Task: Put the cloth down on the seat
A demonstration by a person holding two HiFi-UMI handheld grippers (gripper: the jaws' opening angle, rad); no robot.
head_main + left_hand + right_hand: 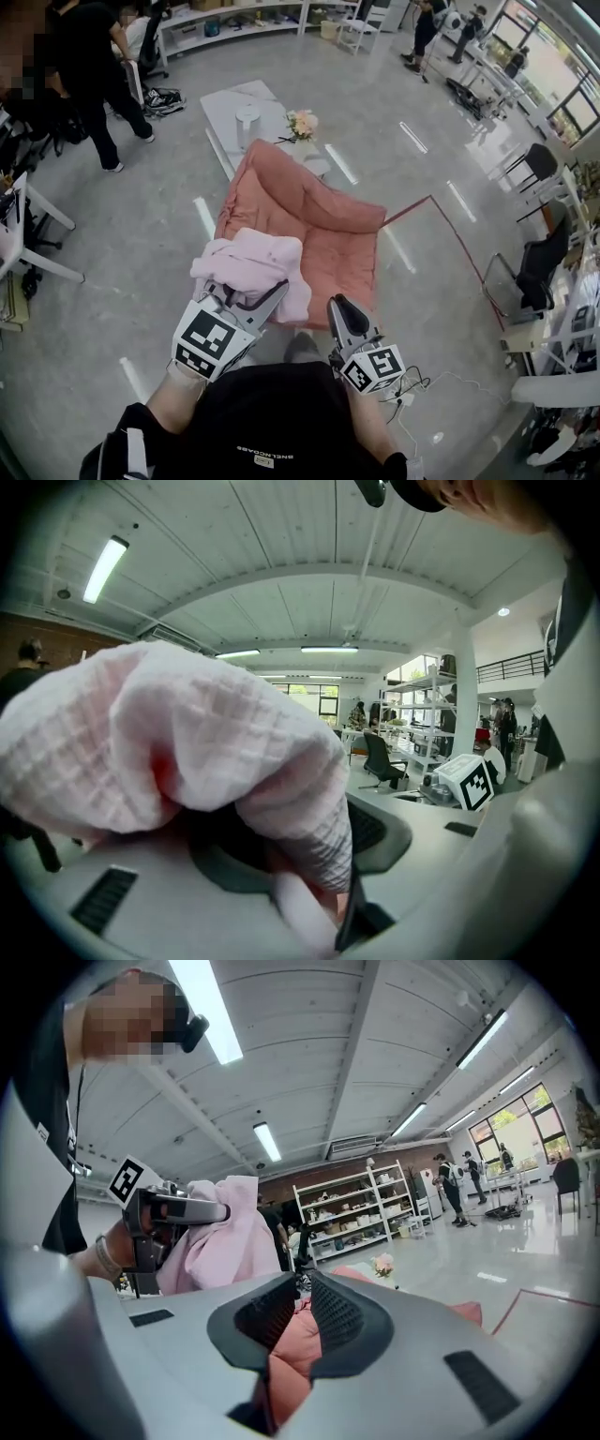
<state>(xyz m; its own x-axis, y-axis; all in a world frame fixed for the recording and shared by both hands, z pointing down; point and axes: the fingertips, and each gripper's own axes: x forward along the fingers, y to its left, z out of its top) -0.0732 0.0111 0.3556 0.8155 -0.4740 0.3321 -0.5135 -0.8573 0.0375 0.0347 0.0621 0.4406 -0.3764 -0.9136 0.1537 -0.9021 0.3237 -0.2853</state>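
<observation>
1. Head view, nearest: the person's black top (272,422) and two forearms, and two grippers, each bearing one marker cube.
2. Left gripper (248,298): fingers about half open and clamped on a bunched fold of the cloth (251,267). In the left gripper view the cloth (178,742) fills most of the frame and blocks any sight of the seat.
3. Cloth: one, pale pink, waffle-textured. It is held up in the left gripper over the seat's near left corner and is not laid down.
4. Right gripper (342,314): fingers drawn together at the tips, holding nothing. It is just to the right of the cloth and apart from it. In the right gripper view the seat shows through the slit between the fingers.
5. Seat (323,230): one, salmon-pink and cushioned, its back raised, lying on the grey floor (141,244) beyond both grippers.
6. Low white surface (225,103): one, just behind the seat, carrying one white jug (247,127) and one bunch of flowers (302,124).
7. Right side: one red floor line (450,234) and two black chairs (539,267).
8. Farthest: white shelving (253,19); one person in black (94,66) at the left, and others far off at the upper right.
</observation>
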